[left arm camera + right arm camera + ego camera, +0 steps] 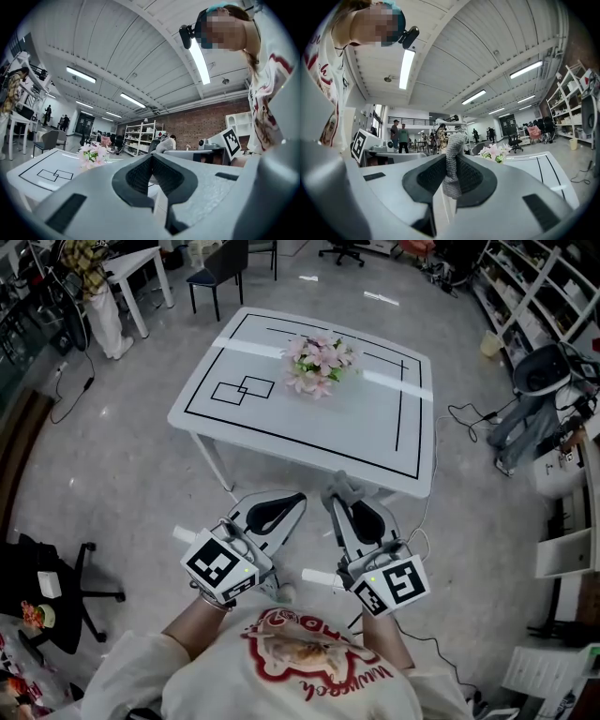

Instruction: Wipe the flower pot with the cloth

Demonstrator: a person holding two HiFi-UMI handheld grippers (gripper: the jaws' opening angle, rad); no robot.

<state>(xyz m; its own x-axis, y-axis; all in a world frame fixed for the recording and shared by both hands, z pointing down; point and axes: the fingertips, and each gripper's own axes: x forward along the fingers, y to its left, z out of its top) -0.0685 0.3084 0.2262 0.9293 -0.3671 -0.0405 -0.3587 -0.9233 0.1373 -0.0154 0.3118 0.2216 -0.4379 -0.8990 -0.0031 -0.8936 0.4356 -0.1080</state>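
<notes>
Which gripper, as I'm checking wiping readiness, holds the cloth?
The right gripper: a grey cloth is pinched between its jaws, while the left gripper has its jaws together on nothing.

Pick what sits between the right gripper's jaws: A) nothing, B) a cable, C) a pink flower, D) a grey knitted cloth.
D: in the right gripper view, the right gripper has its jaws closed on a grey knitted cloth that sticks up between them.

One white table (375,418), one pot of pink flowers (319,365), one grey cloth (452,164), two grippers: left gripper (298,498), right gripper (336,495)
</notes>
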